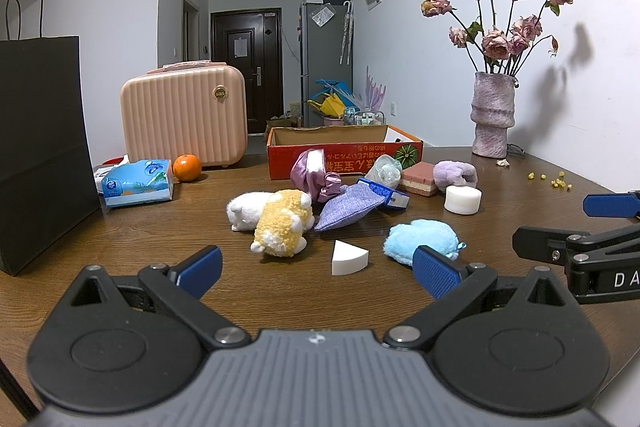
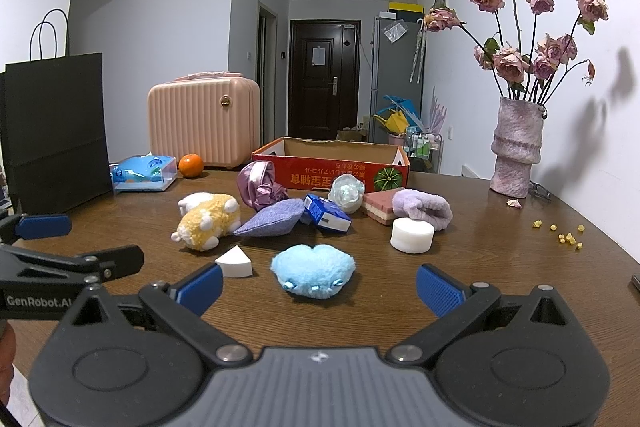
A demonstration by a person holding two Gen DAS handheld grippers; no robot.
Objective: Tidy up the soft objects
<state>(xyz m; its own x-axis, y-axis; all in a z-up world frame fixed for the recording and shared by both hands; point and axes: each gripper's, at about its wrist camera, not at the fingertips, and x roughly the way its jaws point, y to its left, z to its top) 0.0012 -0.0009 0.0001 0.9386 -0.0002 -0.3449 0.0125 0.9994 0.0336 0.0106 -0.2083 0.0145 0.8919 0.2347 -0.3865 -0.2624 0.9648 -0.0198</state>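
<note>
Both our left gripper (image 1: 316, 269) and right gripper (image 2: 318, 285) gape wide, empty; grabbing the fluffy sky-blue plush (image 2: 313, 269) carelessly could knock the white foam wedge (image 2: 235, 261) aside.

White plush (image 1: 246, 209) half behind yellow plush (image 1: 283, 227)

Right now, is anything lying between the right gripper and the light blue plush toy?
No. In the right wrist view, only bare wooden table separates the open right gripper from the light blue plush toy; the white foam wedge sits off to the left.
</note>
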